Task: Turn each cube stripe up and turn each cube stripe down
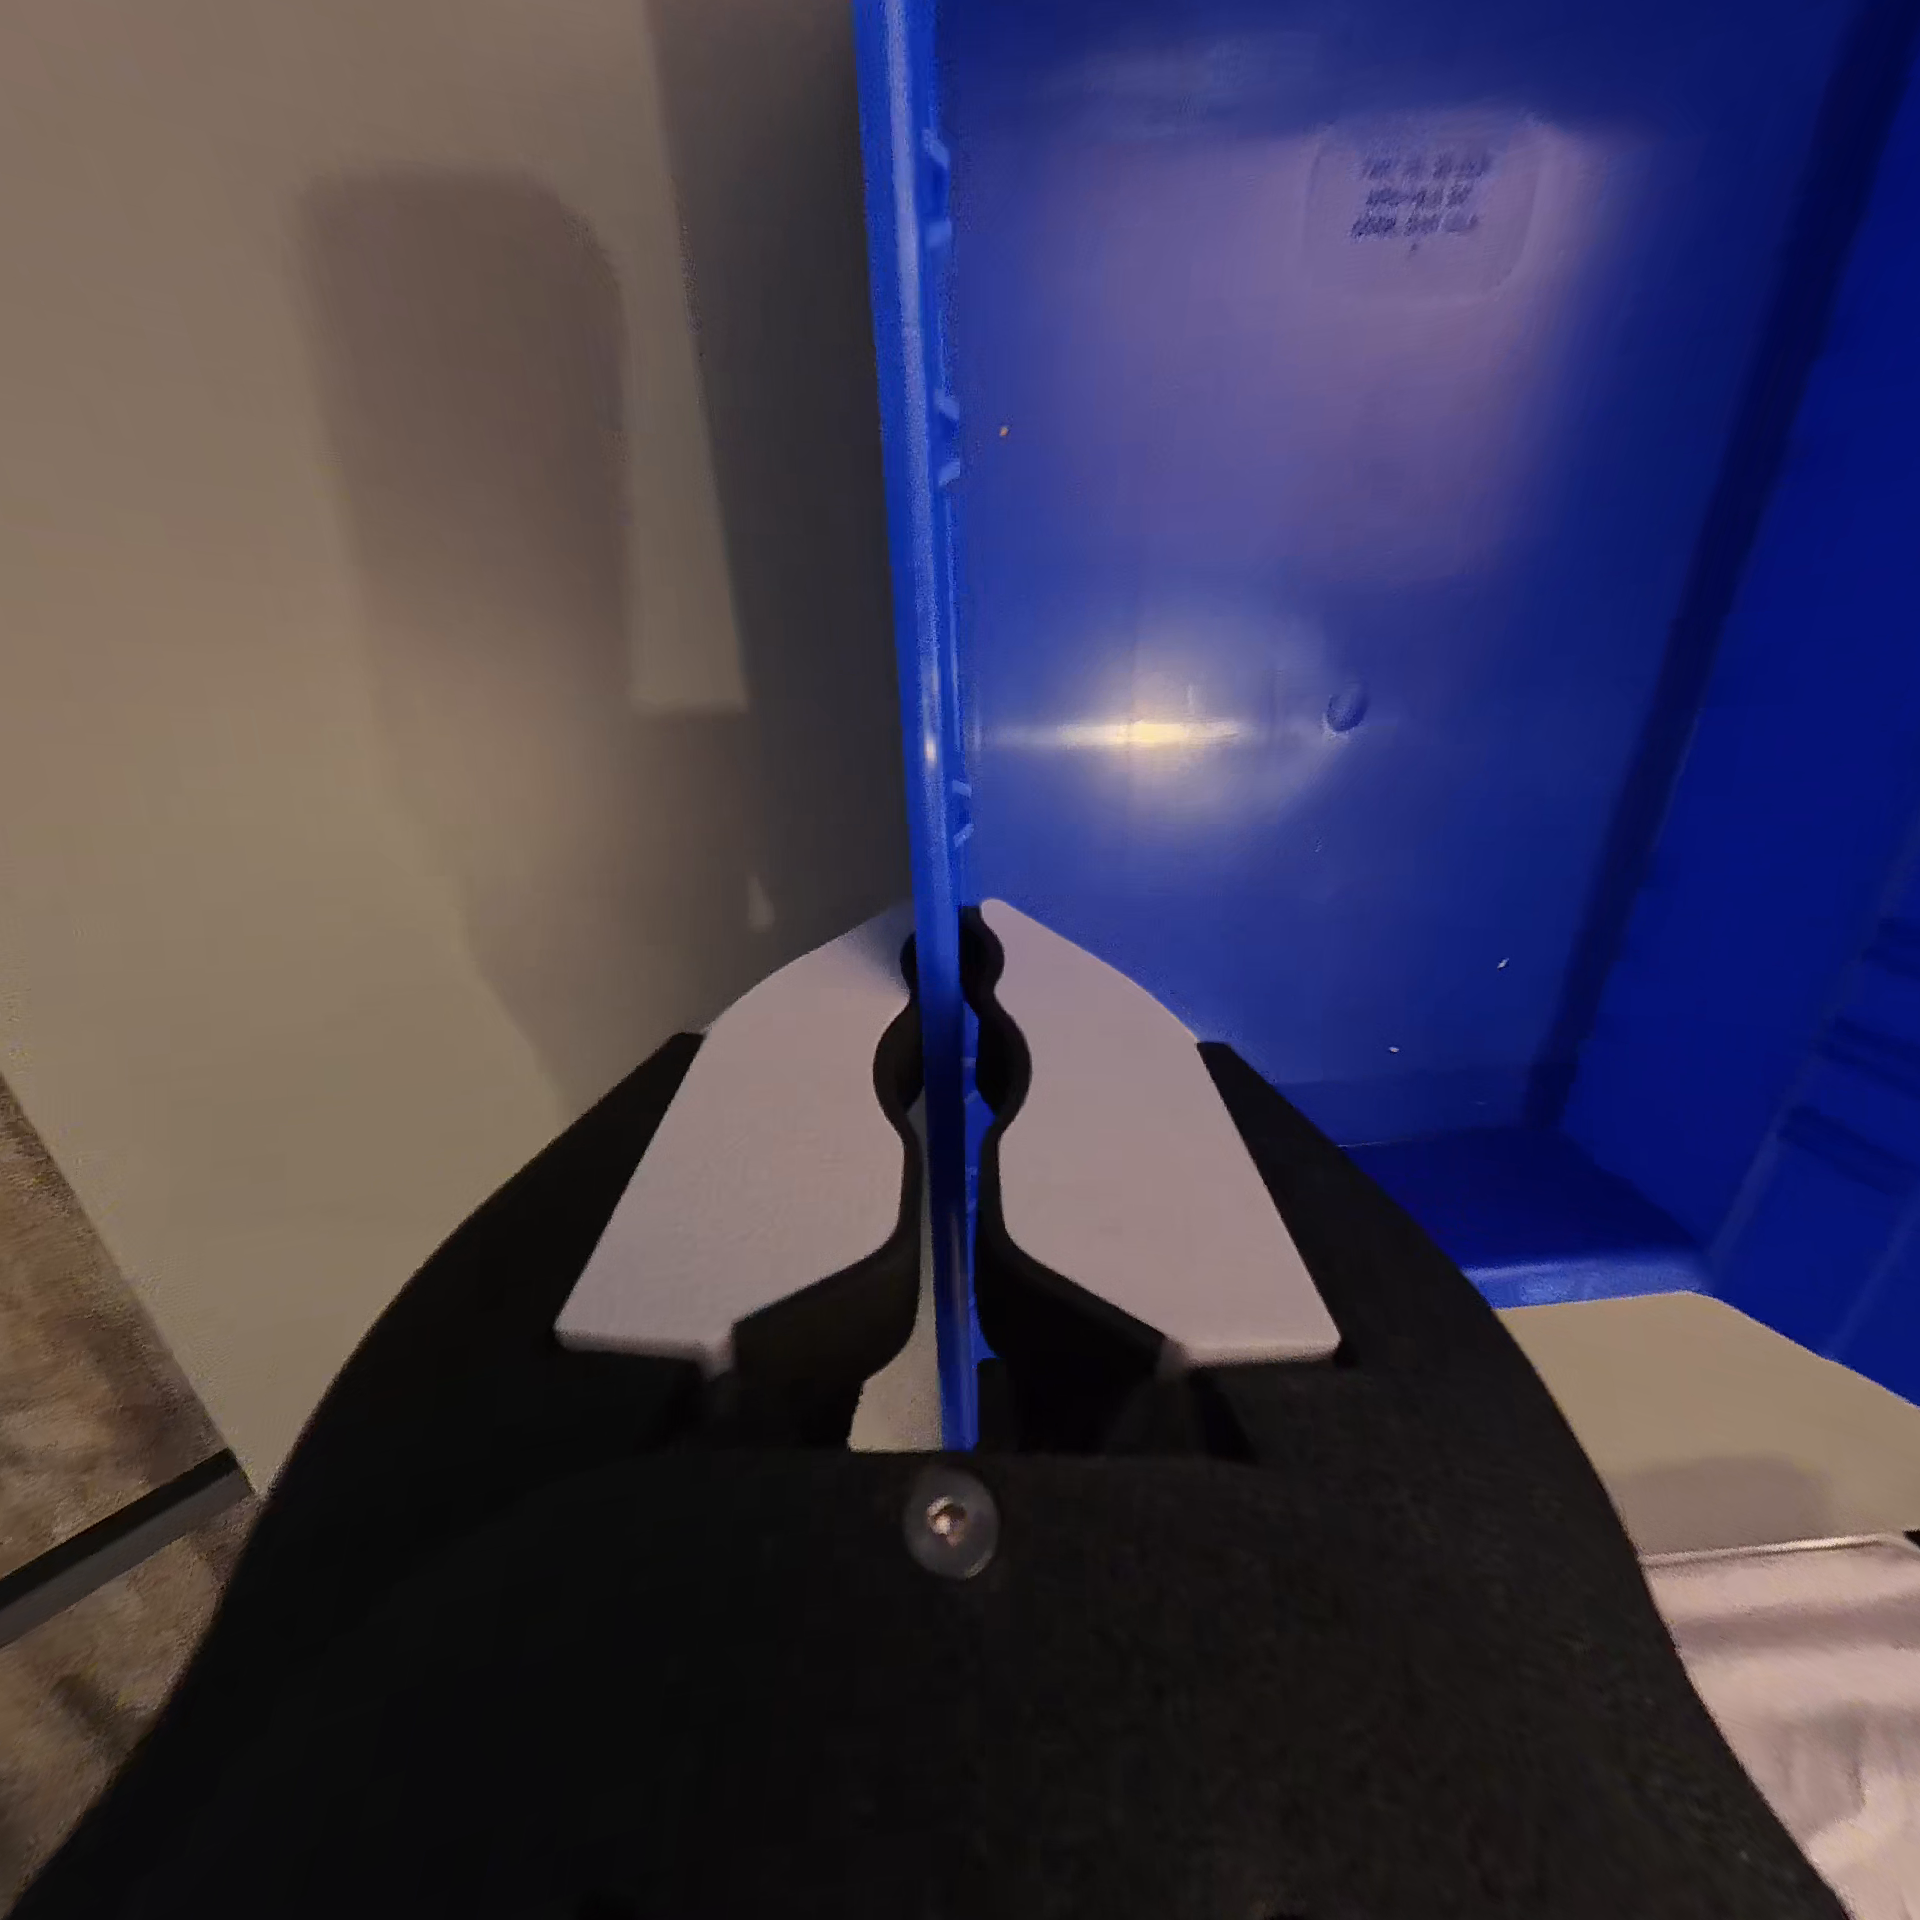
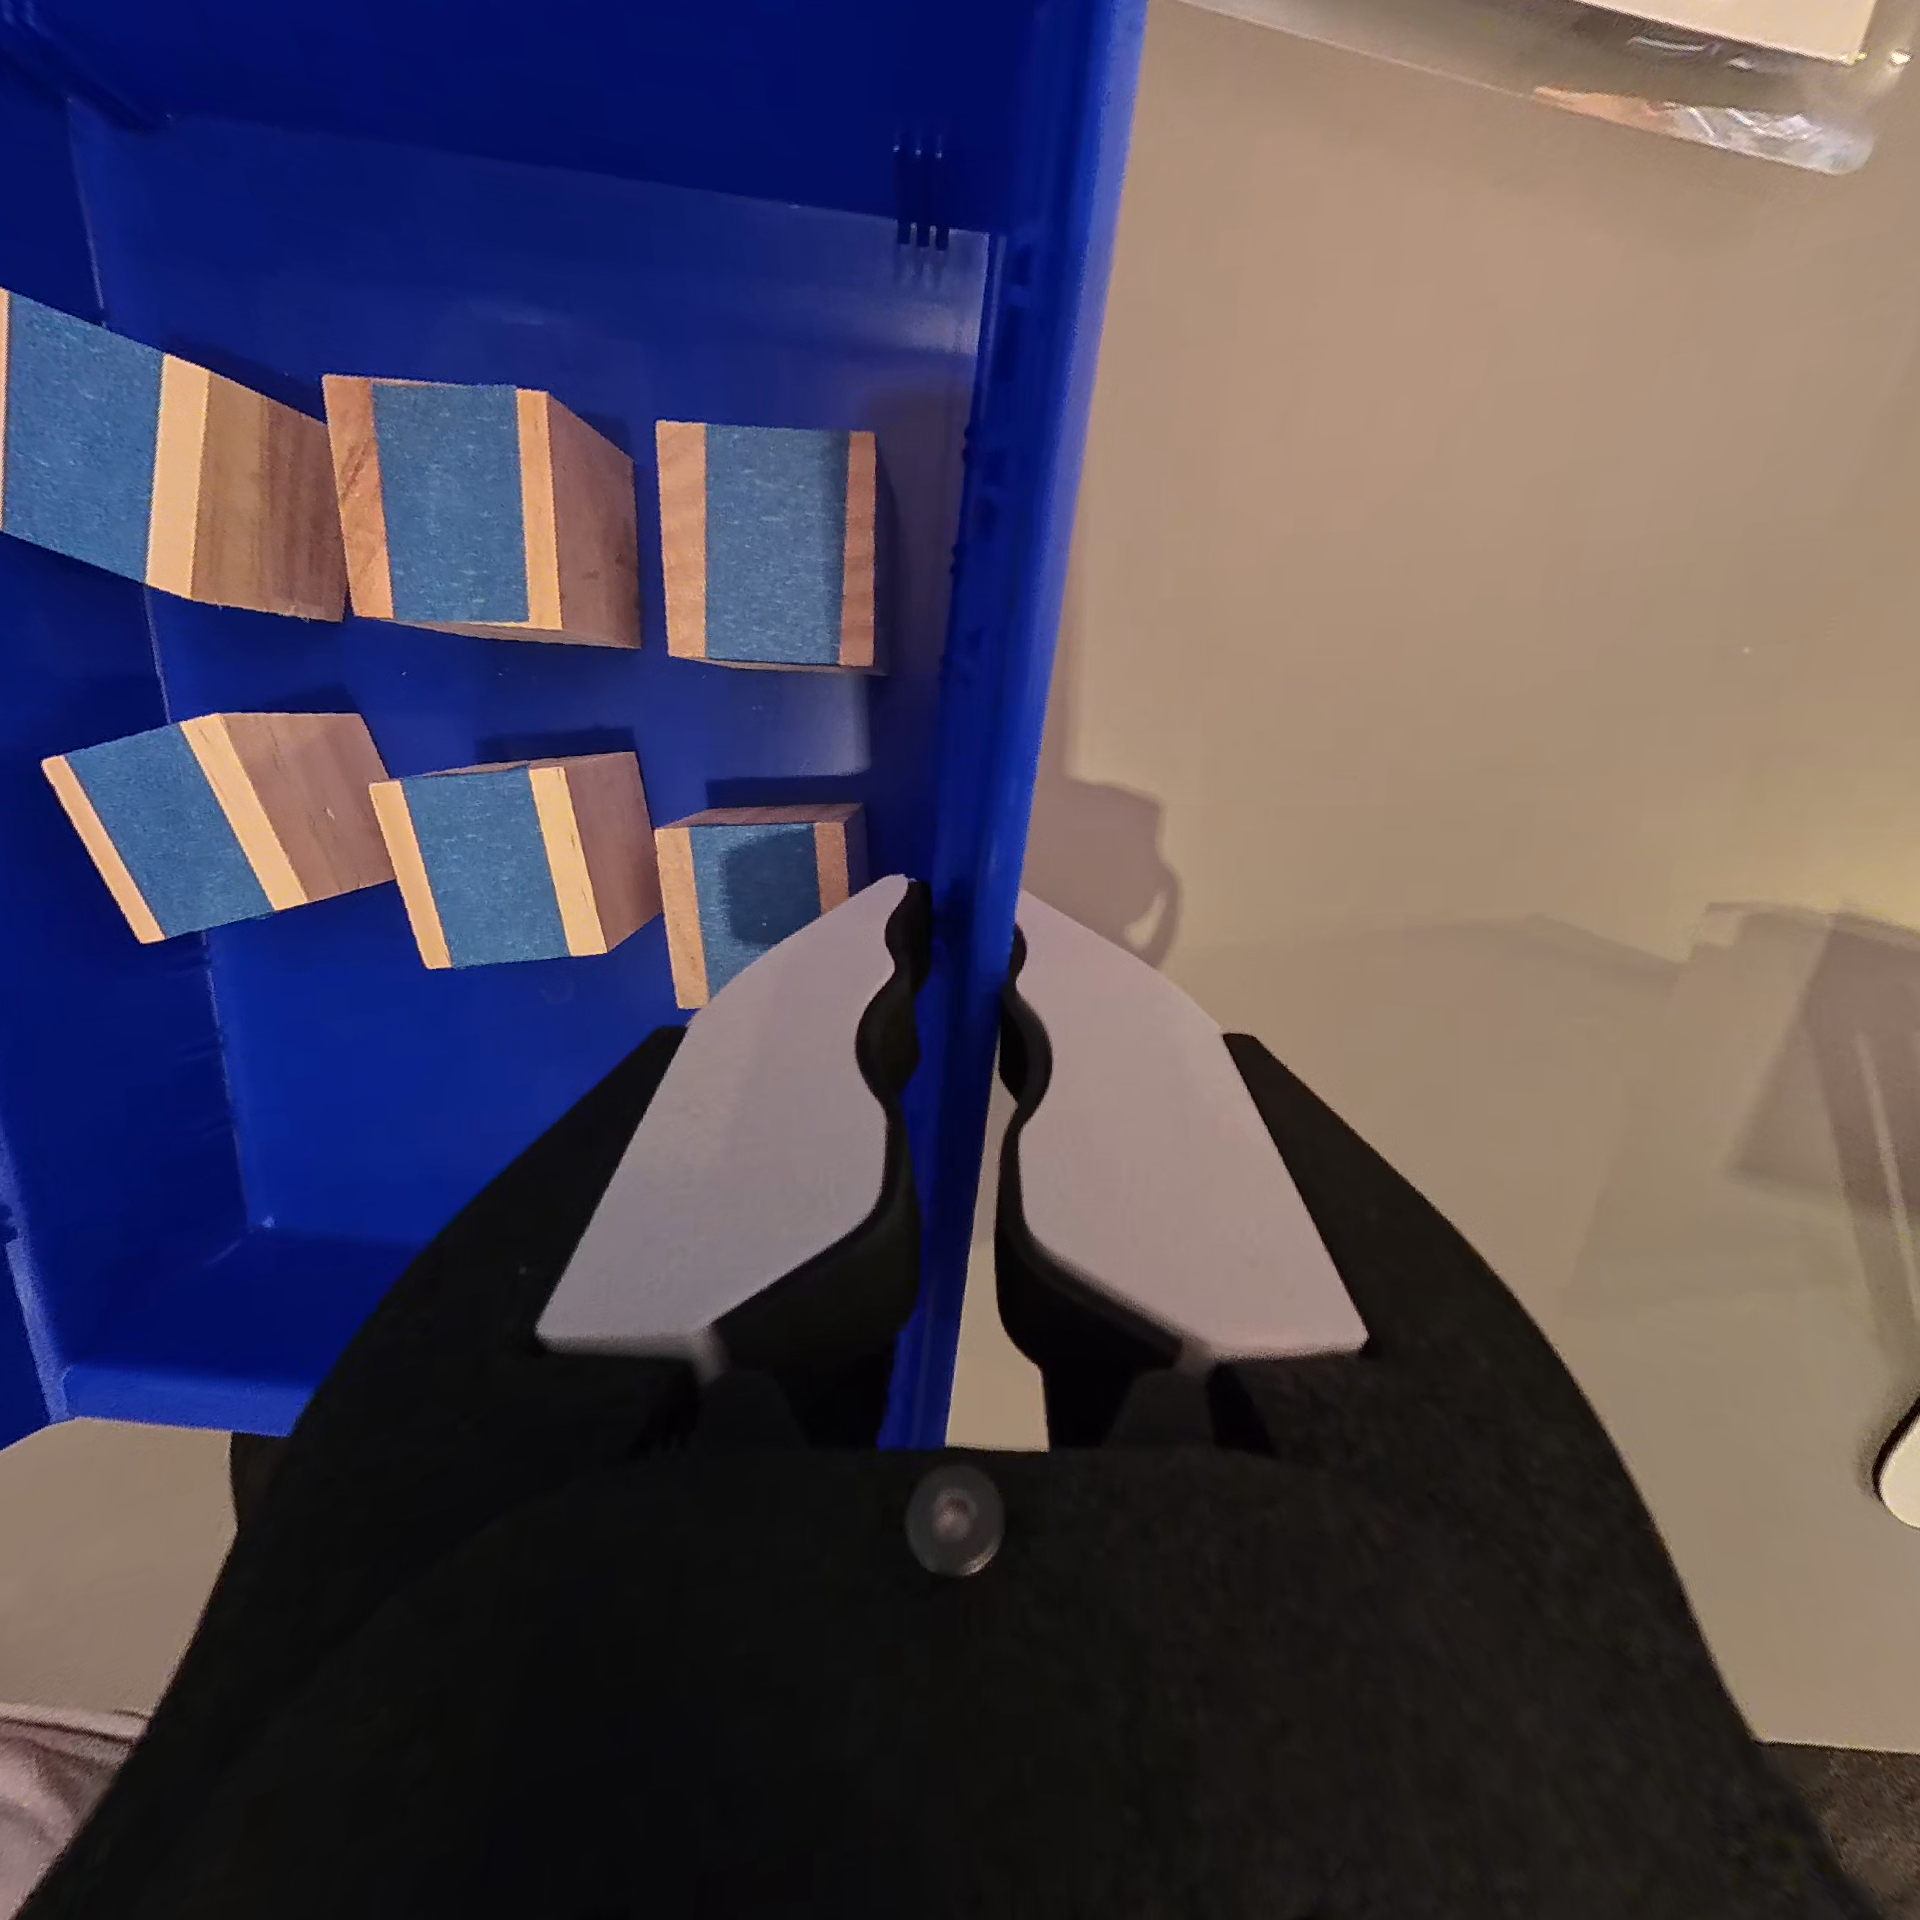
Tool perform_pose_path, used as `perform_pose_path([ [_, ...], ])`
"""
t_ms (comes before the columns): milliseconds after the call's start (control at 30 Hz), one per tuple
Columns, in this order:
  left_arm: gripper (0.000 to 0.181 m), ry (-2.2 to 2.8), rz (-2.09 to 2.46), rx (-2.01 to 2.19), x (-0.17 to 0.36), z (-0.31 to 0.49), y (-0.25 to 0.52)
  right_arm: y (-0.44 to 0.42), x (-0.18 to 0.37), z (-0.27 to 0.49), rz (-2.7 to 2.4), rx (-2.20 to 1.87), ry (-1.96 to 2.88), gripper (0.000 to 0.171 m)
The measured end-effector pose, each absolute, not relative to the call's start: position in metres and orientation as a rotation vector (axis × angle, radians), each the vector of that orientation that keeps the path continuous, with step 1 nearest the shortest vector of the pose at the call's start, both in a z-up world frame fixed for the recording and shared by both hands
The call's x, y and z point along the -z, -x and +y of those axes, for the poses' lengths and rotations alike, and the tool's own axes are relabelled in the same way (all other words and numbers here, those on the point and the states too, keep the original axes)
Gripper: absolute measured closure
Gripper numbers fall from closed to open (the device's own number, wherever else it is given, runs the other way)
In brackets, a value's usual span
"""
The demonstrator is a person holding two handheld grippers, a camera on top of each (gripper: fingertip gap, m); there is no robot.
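Note:
A blue plastic bin holds several wooden cubes with blue stripes facing up, in two rows. The nearest cube sits by my right gripper's left finger; another cube lies beyond it. My right gripper is shut on the bin's right wall. My left gripper is shut on the bin's left wall. The left wrist view shows the bin's bare blue floor, with no cubes in sight.
The bin rests on a beige tabletop. A clear plastic item lies at the far right. A white object shows at the right edge. Carpet lies past the table's left edge.

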State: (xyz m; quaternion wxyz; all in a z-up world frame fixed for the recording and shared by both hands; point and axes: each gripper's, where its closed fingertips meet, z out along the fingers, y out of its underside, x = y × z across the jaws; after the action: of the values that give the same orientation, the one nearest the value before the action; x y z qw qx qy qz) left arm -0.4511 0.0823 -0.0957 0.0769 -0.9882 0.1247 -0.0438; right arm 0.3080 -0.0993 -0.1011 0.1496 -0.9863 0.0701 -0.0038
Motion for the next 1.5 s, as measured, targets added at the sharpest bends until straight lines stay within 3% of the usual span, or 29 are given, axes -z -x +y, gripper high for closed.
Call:
perform_pose_path([
  [300, 0.173, 2.924, 0.759, 0.248, 0.097, 0.058, 0.330, -0.290, 0.101, -0.098, 0.199, -0.041, 2.872, 0.162],
  [567, 0.168, 2.855, 0.932, 0.048, 0.102, 0.040, 0.276, -0.243, 0.100, -0.082, 0.094, -0.100, 2.914, 0.162],
  [767, 0.156, 2.842, 1.043, 0.036, 0.104, 0.021, 0.252, -0.212, 0.100, -0.071, -0.018, 0.019, 2.944, 0.158],
  [1300, 0.153, 2.782, 1.142, 0.097, 0.106, 0.019, 0.231, -0.193, 0.115, -0.060, -0.171, 0.034, 2.981, 0.157],
  [1500, 0.131, 2.761, 1.157, 0.248, 0.093, 0.012, 0.224, -0.189, 0.116, -0.059, -0.070, -0.089, 2.977, 0.163],
])
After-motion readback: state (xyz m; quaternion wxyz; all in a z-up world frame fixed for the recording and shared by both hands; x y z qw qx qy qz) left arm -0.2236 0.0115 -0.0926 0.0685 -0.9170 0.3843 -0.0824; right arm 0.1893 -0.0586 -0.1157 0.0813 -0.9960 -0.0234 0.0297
